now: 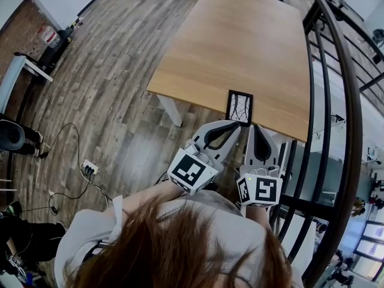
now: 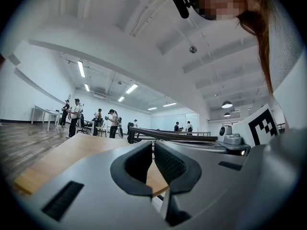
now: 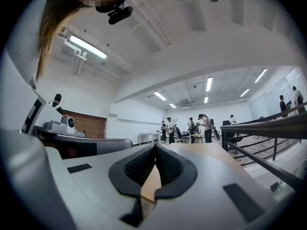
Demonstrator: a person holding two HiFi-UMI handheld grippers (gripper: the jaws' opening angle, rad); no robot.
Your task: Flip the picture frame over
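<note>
Lying flat, black picture frame [image 1: 239, 108] shows pale, dark-lined artwork.

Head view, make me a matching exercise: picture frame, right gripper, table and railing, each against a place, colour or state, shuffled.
Things:
1 picture frame
2 right gripper
3 table
4 railing

Descriptions:
A light wood
B jaws together, nothing between them
C dark metal, to the right of the table
D lying at the table's near edge

Pairs: 1-D, 2-B, 3-A, 4-C.
</note>
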